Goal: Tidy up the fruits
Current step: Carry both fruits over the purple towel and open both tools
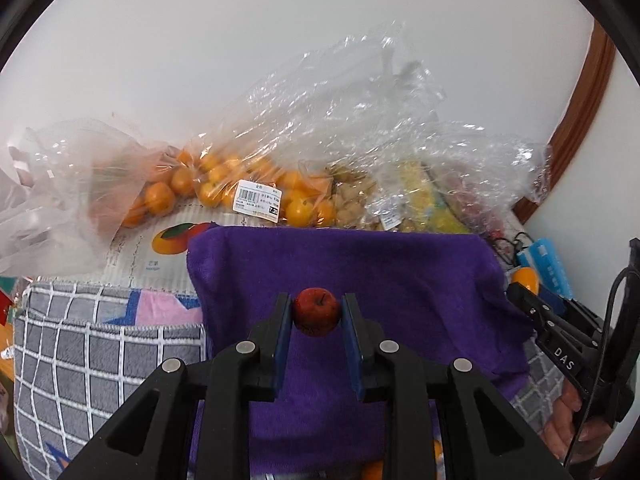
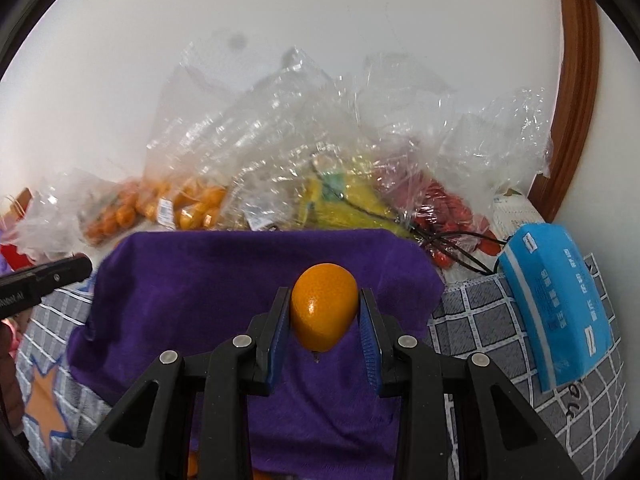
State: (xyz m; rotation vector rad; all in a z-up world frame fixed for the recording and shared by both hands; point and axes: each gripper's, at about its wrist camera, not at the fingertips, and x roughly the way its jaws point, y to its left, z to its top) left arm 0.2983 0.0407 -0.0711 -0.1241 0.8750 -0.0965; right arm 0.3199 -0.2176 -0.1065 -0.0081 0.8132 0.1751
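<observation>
Item: two fruits in transit, both carried above a purple towel (image 1: 400,280). Left gripper (image 1: 317,312): narrow, pads clamped on a small red apple-like fruit (image 1: 317,311), stem end facing the camera, hanging over the towel's middle. Right gripper (image 2: 325,312): narrow, clamped on an oval orange fruit (image 2: 323,306), long axis running roughly along the fingers, stem tip toward the camera, over the towel's right-hand part. Bagged fruit (image 1: 248,188) lies beyond the towel's far edge, against the wall. Judgement: the towel sits directly below and ahead of both sets of fingers, so each placement likely needs only a lowering; which hand is nearer cannot be told.
</observation>
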